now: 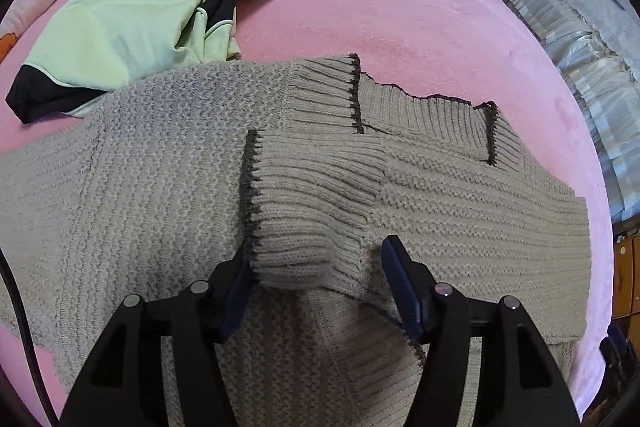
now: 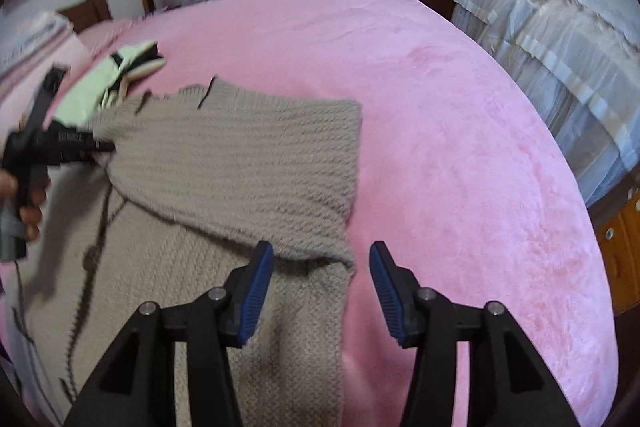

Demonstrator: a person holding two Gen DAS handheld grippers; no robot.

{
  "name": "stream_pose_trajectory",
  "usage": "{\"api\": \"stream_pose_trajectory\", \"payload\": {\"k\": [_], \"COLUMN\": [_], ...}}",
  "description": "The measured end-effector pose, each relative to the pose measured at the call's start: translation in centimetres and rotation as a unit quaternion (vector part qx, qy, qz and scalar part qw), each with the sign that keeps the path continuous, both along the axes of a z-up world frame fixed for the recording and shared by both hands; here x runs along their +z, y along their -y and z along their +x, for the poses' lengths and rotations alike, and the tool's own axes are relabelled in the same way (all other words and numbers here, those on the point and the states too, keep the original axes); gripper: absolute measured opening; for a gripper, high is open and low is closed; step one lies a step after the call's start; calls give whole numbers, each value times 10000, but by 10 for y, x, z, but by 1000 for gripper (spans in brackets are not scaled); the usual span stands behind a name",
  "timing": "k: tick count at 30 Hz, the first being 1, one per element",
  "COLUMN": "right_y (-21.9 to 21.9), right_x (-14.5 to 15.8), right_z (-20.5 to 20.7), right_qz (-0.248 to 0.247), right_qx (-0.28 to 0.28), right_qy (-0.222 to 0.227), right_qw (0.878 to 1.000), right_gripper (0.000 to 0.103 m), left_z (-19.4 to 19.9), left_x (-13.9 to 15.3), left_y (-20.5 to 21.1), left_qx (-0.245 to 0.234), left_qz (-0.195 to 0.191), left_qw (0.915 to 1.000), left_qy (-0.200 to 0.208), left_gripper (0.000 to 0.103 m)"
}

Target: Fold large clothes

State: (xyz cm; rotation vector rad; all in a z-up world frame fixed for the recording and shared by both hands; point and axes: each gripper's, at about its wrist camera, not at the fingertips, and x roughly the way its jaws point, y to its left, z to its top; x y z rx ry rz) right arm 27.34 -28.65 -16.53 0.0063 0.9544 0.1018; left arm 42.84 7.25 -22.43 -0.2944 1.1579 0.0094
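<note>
While the sweater (image 1: 140, 167) lies spread across the near half of the bed (image 1: 400, 11), my left gripper (image 1: 316, 267) has a ribbed cuff (image 1: 304, 211) between its blue pads (image 1: 396, 279). The jaws stand fairly wide, with the knit bunched between them; I cannot tell whether they actually pinch it. The sleeve runs from that cuff away to the sweater's right side, its long axis crosswise over the body, so the coming move, as I judge it, turns on laying this cuff down flat on the chest.

My right gripper (image 2: 322, 279) hangs wide with nothing in it, just above the sweater's right edge (image 2: 348, 259), where the folded sleeve (image 2: 248, 163) meets the body. It is the nearer one to that fold and could pin or smooth it.

To the right of the sweater, and toward the far edge, the bed is bare pink cover, with plenty of room for a sweep. On the left, a green garment (image 1: 120, 27) touches the sweater's far left corner, so I would keep the folding inward, away from it.
</note>
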Motion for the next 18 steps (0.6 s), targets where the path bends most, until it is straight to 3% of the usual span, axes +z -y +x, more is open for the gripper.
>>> {"api": "stream_pose_trajectory", "payload": {"k": [3,4,5,6,8,11,13,14,18], "right_y": [16,18,18,16,12,1,-1,-2,-3], "right_x": [-3,-8,-16,-23,-39,-63,-73,-74,-67], "right_z": [13,19,25,30,37,41,41,40,39], "right_qz": [305,399,476,495,433,74,-61,-112,-191], "right_qx": [-385,-426,-459,-482,-479,-434,-473,-507,-453], "right_qy": [-114,-184,-323,-453,-666,-888,-900,-881,-916], "right_qw": [9987,9981,9973,9966,9957,9951,9948,9948,9946], "right_gripper": [53,53,53,53,53,53,55,56,56], "left_z": [-1,-2,1,7,4,-6,-7,-4,-9], "left_x": [-4,-2,-3,-4,5,13,5,1,10], "left_y": [-2,-2,0,6,10,19,23,20,-16], "left_qx": [83,111,117,80,58,-56,-96,-77,140], "left_qz": [-97,-64,10,14,115,578,813,811,-37], "left_qw": [9999,9999,9999,9999,9995,9970,9961,9965,9994], "left_qy": [11,46,51,77,273,517,317,206,326], "left_gripper": [58,51,30,17,12,12,19,28,36]}}
